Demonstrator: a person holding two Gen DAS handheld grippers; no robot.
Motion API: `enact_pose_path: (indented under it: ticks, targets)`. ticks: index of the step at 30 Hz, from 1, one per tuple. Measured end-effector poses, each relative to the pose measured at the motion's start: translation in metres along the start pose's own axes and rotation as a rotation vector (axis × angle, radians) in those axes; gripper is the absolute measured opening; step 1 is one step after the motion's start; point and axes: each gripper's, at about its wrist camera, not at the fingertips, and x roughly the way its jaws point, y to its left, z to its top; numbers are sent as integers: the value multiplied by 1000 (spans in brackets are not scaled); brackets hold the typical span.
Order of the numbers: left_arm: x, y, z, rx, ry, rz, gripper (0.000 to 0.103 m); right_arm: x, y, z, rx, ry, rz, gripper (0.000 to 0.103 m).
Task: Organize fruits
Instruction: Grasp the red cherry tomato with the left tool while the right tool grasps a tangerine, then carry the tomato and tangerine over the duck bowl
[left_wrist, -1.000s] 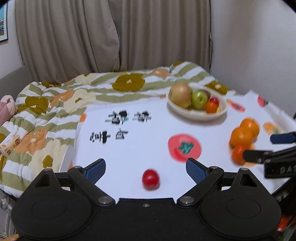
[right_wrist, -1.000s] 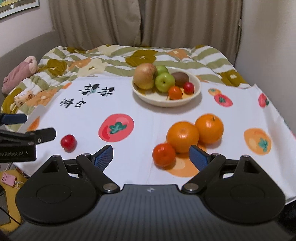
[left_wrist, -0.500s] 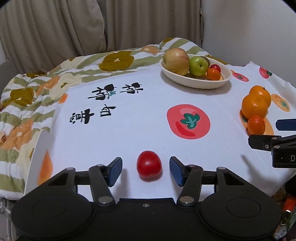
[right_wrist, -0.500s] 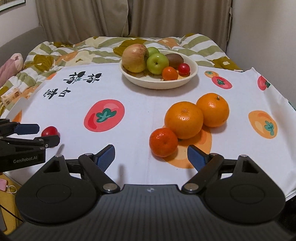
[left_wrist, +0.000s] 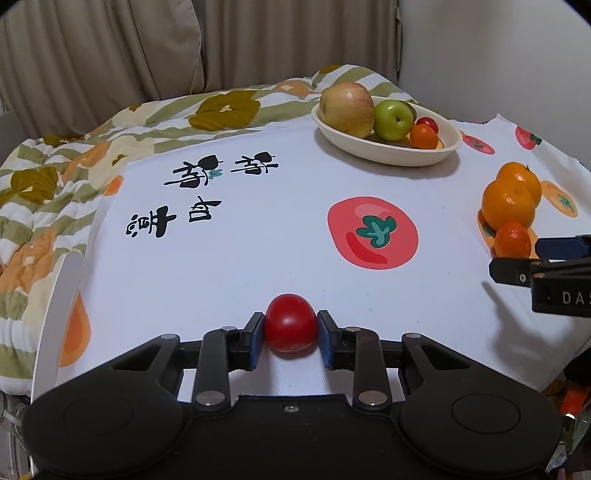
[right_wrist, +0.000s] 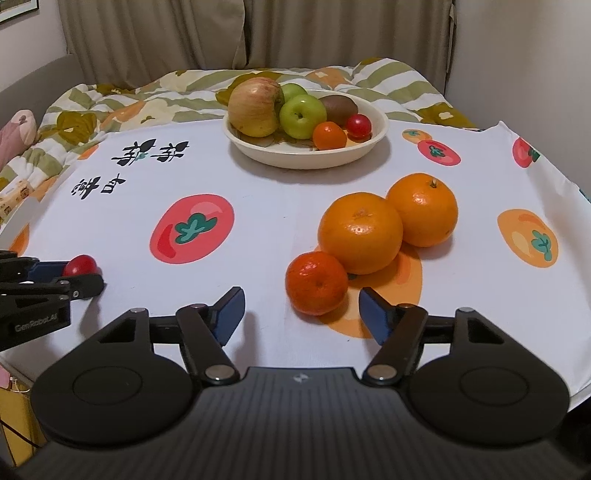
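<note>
My left gripper (left_wrist: 291, 334) is shut on a small red tomato (left_wrist: 291, 325) that rests on the white tablecloth near the front edge; it also shows in the right wrist view (right_wrist: 79, 265). My right gripper (right_wrist: 301, 312) is open, its pads either side of and just short of a small tangerine (right_wrist: 317, 282). Two larger oranges (right_wrist: 360, 232) (right_wrist: 422, 208) sit behind it. A cream bowl (right_wrist: 376, 142) at the back holds an apple, green apples, a kiwi, a small tangerine and a red tomato.
The tablecloth (left_wrist: 258, 236) has printed tomatoes and black characters. A floral quilt (left_wrist: 44, 206) lies to the left and behind. Curtains and a wall stand at the back. The table edge drops off at the left and front.
My left gripper moved forward and closed its pads on the red tomato. My right gripper moved closer to the small tangerine and stays open.
</note>
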Motion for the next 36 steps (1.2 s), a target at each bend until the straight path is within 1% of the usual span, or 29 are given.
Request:
enact_pose_path:
  ticks: [7, 15, 17, 19, 20, 28, 36]
  targets:
    - [-3, 1, -4, -17, 6, 14, 33, 9, -7, 3, 18, 13, 6, 76]
    - [-6, 2, -5, -36, 13, 29, 33, 12, -8, 6, 12, 22, 9, 73]
    - [-7, 2, -6, -43, 14, 34, 33, 13, -9, 7, 10, 29, 12, 66]
    - [-8, 2, -7, -52, 16, 39, 33, 14, -9, 6, 7, 37, 17, 55]
    - [-8, 2, -8, -56, 17, 41, 33, 14, -9, 7, 2, 36, 10, 54]
    - [-21, -1, -4, -75, 7, 64, 33, 4, -10, 10, -2, 31, 56, 53]
    - [-49, -10, 13, -95, -25, 82, 33, -27, -10, 27, -28, -12, 108, 53]
